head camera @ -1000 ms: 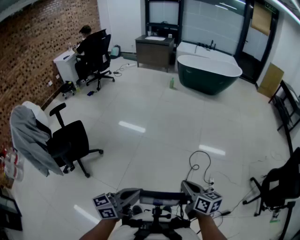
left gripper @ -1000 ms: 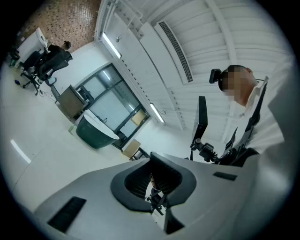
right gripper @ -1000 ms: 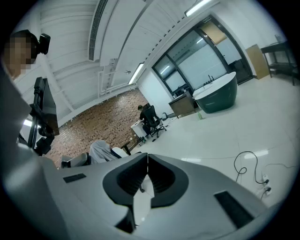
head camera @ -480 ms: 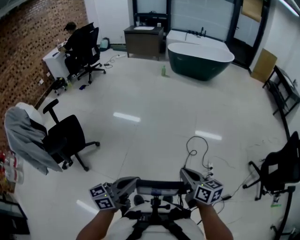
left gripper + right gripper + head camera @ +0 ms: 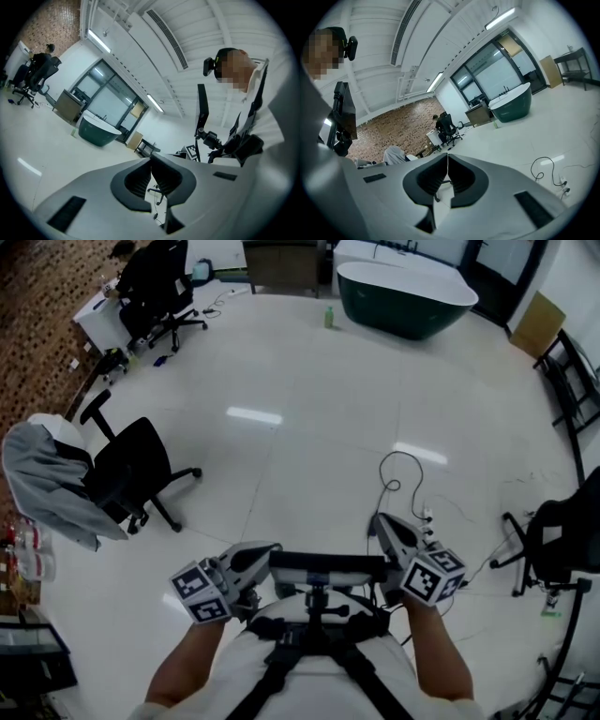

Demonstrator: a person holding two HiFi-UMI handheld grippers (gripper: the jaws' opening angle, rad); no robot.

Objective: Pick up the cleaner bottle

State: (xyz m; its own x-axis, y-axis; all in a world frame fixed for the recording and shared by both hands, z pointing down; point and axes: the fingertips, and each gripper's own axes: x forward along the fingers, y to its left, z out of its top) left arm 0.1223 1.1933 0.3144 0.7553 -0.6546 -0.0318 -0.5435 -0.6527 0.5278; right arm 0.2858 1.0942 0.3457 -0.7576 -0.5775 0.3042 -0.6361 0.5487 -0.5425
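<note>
Ahead, wide white floor, with dark green bathtub at top centre. Lower down, left gripper and right gripper at bottom of frame, both with jaws closed on nothing. Smallest, cleaner bottle: stands upright just left of the tub, well apart from both. Looks light, stiff, smooth; probably best taken across the body, below the neck.

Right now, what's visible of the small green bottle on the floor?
The small pale-green bottle stands upright on the glossy white floor, just left of the dark green bathtub in the head view, apart from it. Looks like plastic, narrower at the top; too small for label detail. Only the floor touches it.
</note>
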